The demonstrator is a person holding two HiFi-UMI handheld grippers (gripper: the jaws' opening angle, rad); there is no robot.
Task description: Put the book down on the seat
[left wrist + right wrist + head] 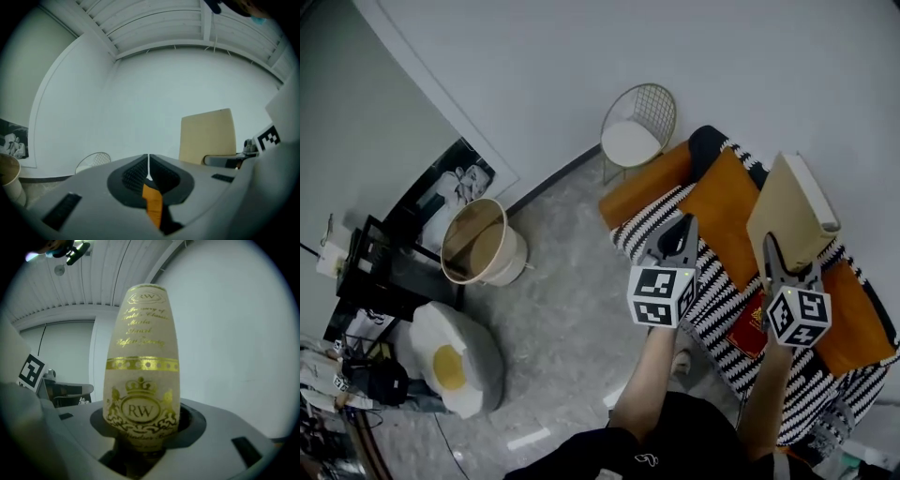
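Below me a grey floor [562,281] meets a white wall [534,75] at the far side. A wire chair [637,127] stands there; a beige bin [483,246] and egg-shaped cushion [455,361] sit left.

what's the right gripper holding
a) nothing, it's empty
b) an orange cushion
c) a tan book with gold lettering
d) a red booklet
c: the right gripper is closed on the tan book, and the right gripper view shows gold lettering and a crest on the book's spine between its jaws.
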